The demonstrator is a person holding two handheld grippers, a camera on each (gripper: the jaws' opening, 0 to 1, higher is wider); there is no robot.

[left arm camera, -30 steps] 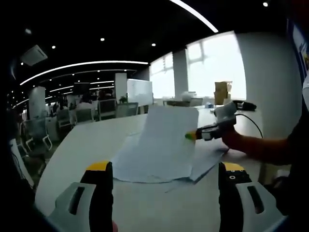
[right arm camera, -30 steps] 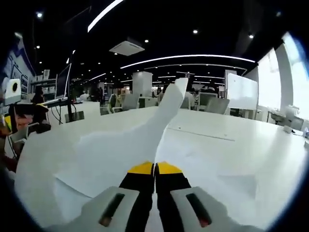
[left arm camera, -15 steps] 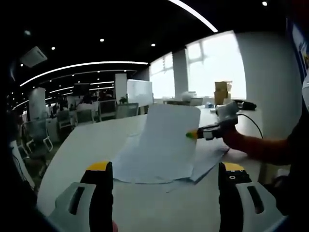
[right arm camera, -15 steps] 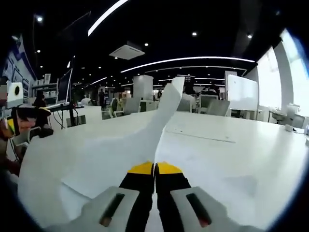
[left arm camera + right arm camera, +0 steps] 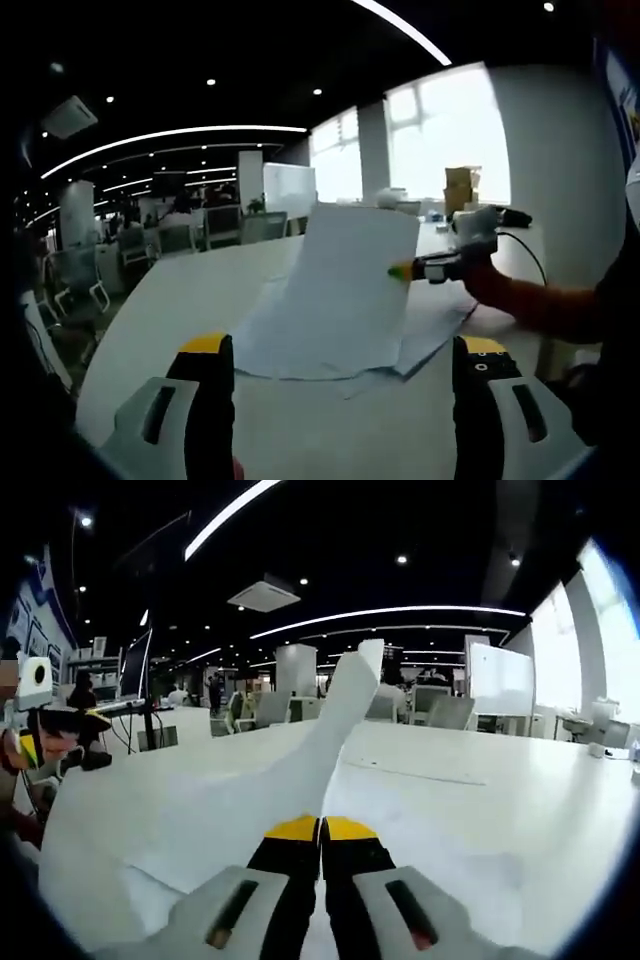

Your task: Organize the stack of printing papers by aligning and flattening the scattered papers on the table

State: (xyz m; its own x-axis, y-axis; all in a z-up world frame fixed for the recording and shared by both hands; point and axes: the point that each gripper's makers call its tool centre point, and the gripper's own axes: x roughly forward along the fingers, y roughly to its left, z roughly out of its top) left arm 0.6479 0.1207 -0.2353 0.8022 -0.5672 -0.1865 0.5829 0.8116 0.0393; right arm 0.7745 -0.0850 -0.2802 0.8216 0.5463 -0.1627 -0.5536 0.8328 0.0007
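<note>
In the left gripper view, the left gripper (image 5: 340, 365), with yellow-tipped black fingers (image 5: 208, 385), has its jaws spread wide apart and holds nothing. Beyond and between them lies a loose, fanned pile of white printing papers (image 5: 420, 335) on a long white table (image 5: 170, 310). The right gripper (image 5: 404, 270) reaches in from the right, its tips pinched together on the edge of a single white sheet of paper (image 5: 345, 290), which is raised above the pile. In the right gripper view, that sheet (image 5: 300, 770) curves upward and away from between the closed yellow tips of the right gripper (image 5: 321, 828).
</note>
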